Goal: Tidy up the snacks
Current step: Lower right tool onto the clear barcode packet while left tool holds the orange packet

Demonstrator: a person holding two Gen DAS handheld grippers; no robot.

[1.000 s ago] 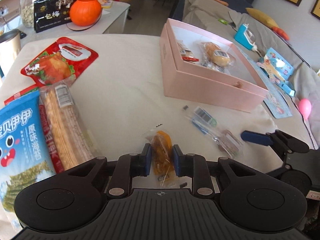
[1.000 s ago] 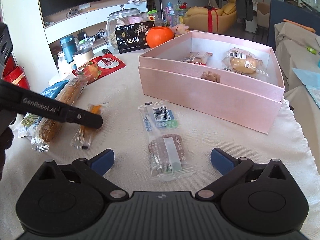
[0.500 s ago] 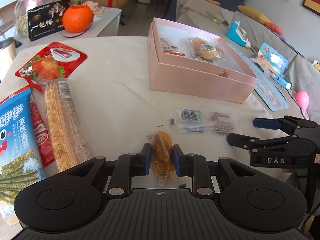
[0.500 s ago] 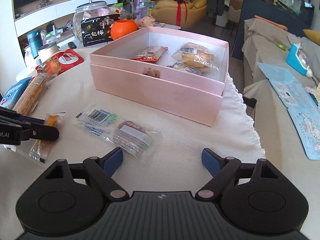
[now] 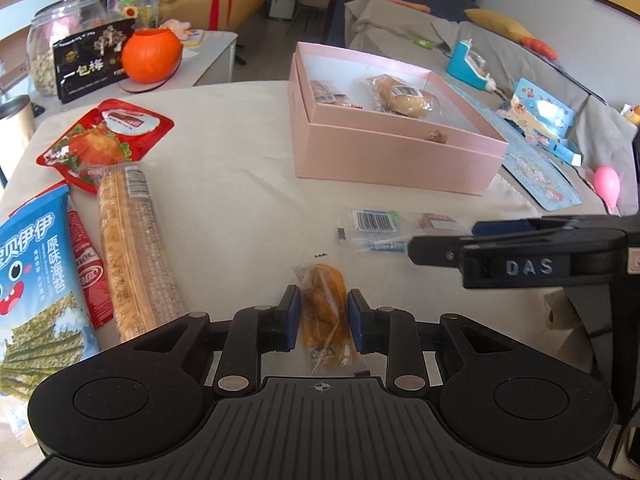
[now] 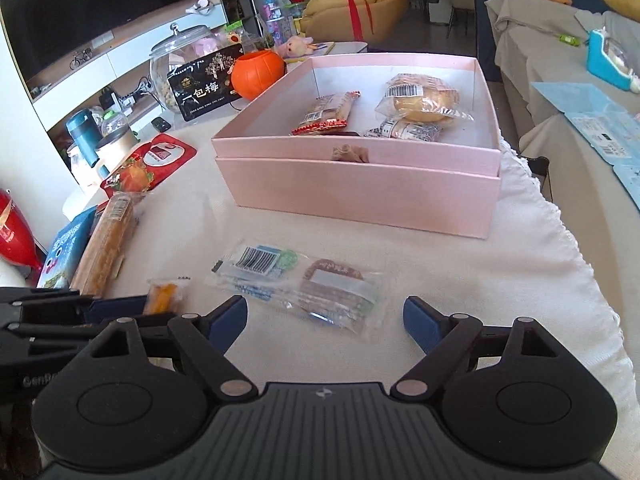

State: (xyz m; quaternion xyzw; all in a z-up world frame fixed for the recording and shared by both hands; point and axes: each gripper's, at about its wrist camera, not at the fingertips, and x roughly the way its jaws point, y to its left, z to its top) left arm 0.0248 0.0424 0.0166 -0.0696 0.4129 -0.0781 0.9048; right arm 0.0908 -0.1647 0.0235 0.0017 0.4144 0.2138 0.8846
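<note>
My left gripper [image 5: 323, 322] is shut on a small orange snack packet [image 5: 323, 312], which also shows in the right wrist view [image 6: 162, 298]. My right gripper [image 6: 325, 318] is open, its jaws on either side of a clear packet with a barcode [image 6: 296, 286], lying on the cloth in front of the pink box [image 6: 360, 188]. The same clear packet [image 5: 376, 224] lies to the right in the left wrist view, with the right gripper [image 5: 440, 246] beside it. The pink box [image 5: 392, 152] holds a bun and other packets.
On the left lie a long cracker pack [image 5: 132, 248], a blue seaweed bag [image 5: 36, 280], a red sausage stick [image 5: 90, 276] and a red pouch [image 5: 104, 140]. An orange pumpkin [image 5: 151, 56], a black box and a glass jar stand at the back.
The left gripper has kept its hold on the orange packet. The right gripper has moved left and closer to the clear packet, which now lies between its open jaws.
</note>
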